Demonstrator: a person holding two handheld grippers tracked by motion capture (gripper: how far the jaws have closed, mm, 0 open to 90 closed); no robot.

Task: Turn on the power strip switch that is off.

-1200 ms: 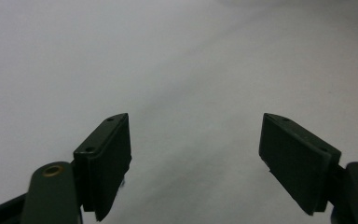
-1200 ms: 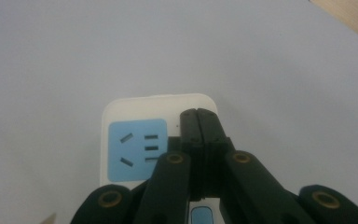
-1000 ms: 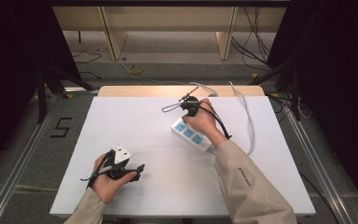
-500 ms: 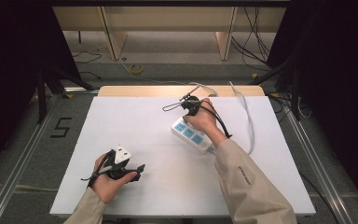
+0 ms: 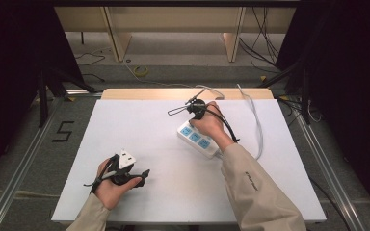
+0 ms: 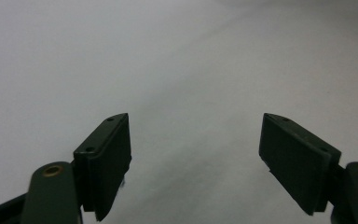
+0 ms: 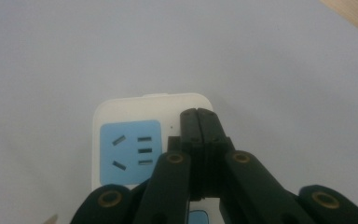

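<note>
Power strip point(image 7: 149, 135) beneath right gripper point(image 7: 196, 113)

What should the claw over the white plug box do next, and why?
Probably press straight down a little. The right claw is shut, its tip over the far end of the power strip, beside the blue socket, possibly where a switch sits, though I cannot tell. The left claw is open over the bare table.

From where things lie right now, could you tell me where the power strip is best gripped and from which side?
Probably across the short width of the power strip, at its free end away from the cord, coming from above. It lies flat on the table, long and narrow, so the jaws would span its two long edges. The right hand-held gripper sits shut over that end.
</note>
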